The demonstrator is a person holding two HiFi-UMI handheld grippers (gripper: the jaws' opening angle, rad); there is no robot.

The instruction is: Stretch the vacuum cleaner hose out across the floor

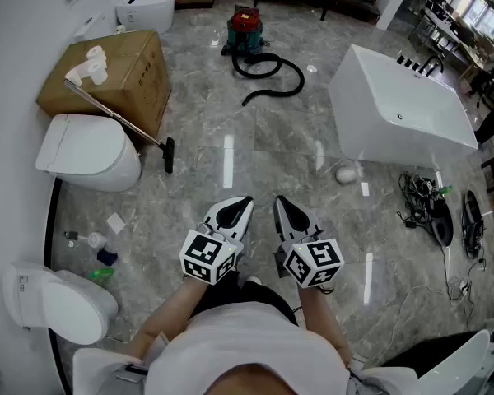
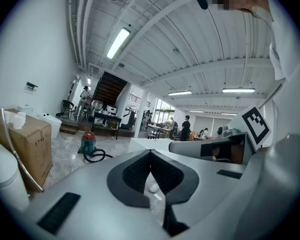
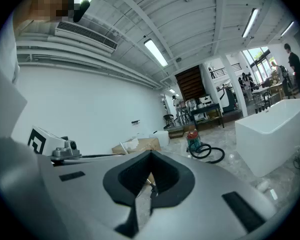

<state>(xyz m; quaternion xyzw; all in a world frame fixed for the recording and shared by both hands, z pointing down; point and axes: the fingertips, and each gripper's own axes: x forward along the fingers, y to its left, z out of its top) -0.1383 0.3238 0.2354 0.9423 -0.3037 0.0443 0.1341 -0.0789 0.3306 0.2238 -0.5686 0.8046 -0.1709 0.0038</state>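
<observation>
A red and green vacuum cleaner (image 1: 245, 30) stands far off on the marble floor, its black hose (image 1: 273, 74) lying in loose coils in front of it. Both grippers hover near my body, well short of the hose. My left gripper (image 1: 235, 210) and right gripper (image 1: 286, 212) are shut, side by side, with nothing between their jaws. The left gripper view shows the vacuum cleaner (image 2: 88, 143) and hose (image 2: 96, 156) in the distance beyond the left gripper (image 2: 151, 155). In the right gripper view the vacuum cleaner (image 3: 193, 140) and hose (image 3: 212, 154) lie beyond the right gripper (image 3: 151, 157).
A white bathtub (image 1: 400, 109) stands right of the hose. A cardboard box (image 1: 109, 71) and toilets (image 1: 89, 151) (image 1: 56, 299) line the left wall. A metal wand with a floor head (image 1: 125, 123) leans off the box. Cables (image 1: 428, 206) lie at the right.
</observation>
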